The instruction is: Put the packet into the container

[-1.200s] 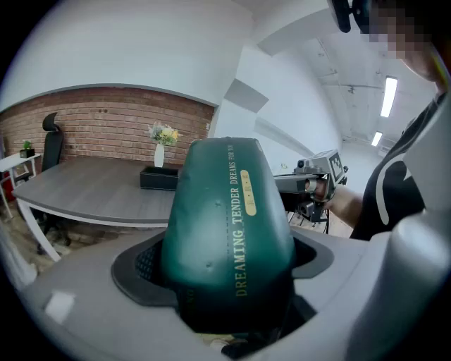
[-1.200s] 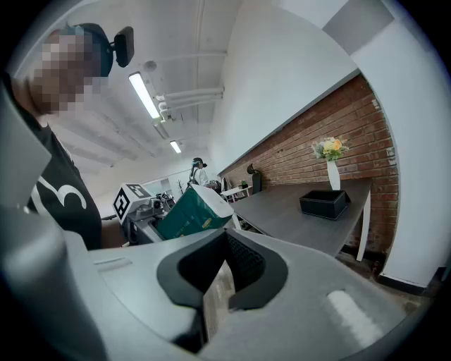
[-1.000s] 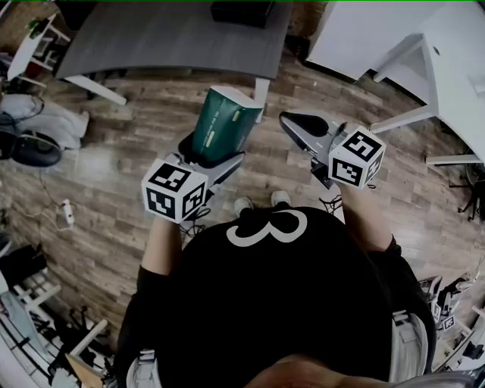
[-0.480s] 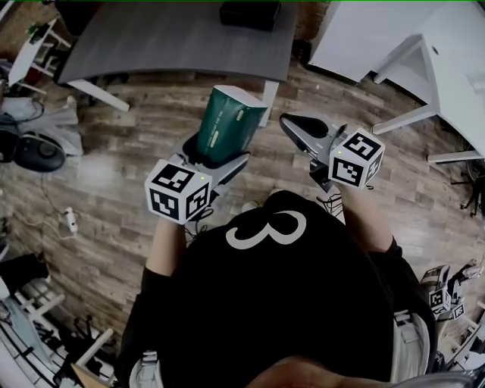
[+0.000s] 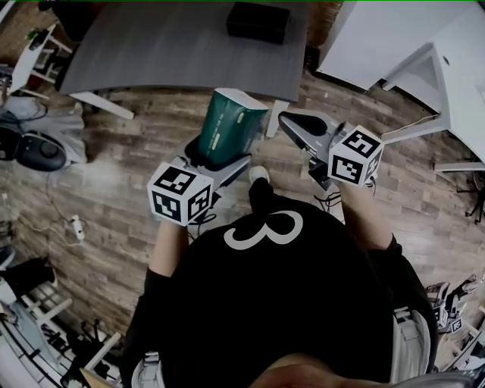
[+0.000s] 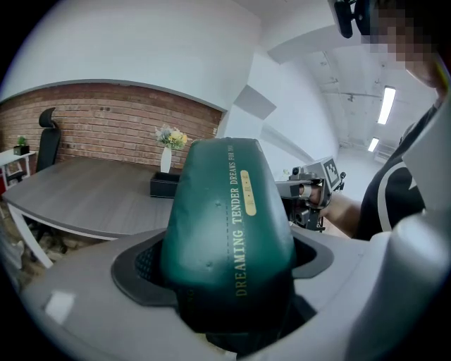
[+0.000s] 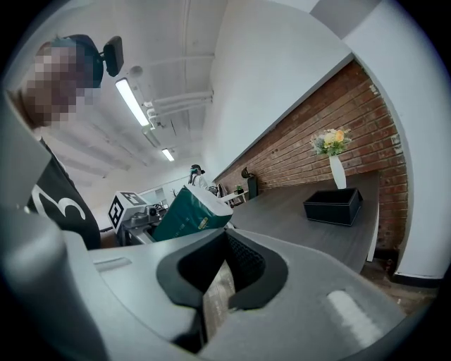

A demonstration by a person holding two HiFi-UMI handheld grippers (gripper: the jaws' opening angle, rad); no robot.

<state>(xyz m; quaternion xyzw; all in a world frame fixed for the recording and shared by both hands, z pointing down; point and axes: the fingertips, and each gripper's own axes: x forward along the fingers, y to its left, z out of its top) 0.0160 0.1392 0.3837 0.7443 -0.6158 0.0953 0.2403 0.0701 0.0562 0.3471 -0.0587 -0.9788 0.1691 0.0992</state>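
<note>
Packet — smooth plastic film; floor — wood planks.

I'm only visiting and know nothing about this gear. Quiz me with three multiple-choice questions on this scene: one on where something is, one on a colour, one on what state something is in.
1. Where is the black box?
A. on the grey table
B. on the floor
C. in a gripper

2. What colour is the packet?
A. red
B. green
C. yellow

3. What is the left gripper doing?
A. open and empty
B. clamped on the packet
C. clamped on a vase

Answers:
1 A: the head view shows the box resting on the tabletop.
2 B: its wrapper is dark green in every view.
3 B: its jaws press on the packet's lower end.
</note>
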